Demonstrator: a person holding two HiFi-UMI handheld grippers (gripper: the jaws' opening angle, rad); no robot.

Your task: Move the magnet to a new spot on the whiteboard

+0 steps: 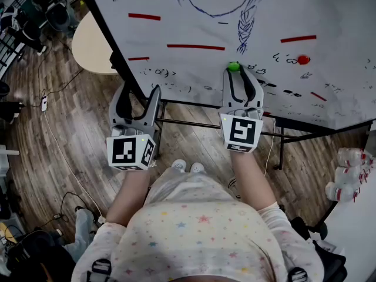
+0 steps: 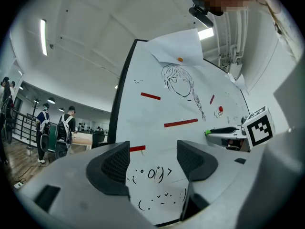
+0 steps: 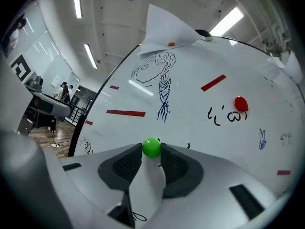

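A round green magnet (image 3: 151, 147) sits pinched between the tips of my right gripper (image 3: 151, 152), which is shut on it against the whiteboard (image 3: 200, 123). From the head view the same green magnet (image 1: 234, 66) shows at the tip of the right gripper (image 1: 235, 71), low on the whiteboard (image 1: 235, 22). My left gripper (image 1: 140, 101) hangs open beyond the board's lower left edge, nothing between its jaws. In the left gripper view that gripper (image 2: 152, 163) faces the board, and the green magnet (image 2: 208, 132) appears far right.
A red magnet (image 1: 303, 59) sticks to the board at the right, also the red magnet (image 3: 240, 103). Red strip magnets (image 1: 195, 46) and marker drawings cover the board. A round beige table (image 1: 91, 43) stands at left. The board's stand frame (image 1: 205, 125) runs below. People stand far off (image 2: 57, 128).
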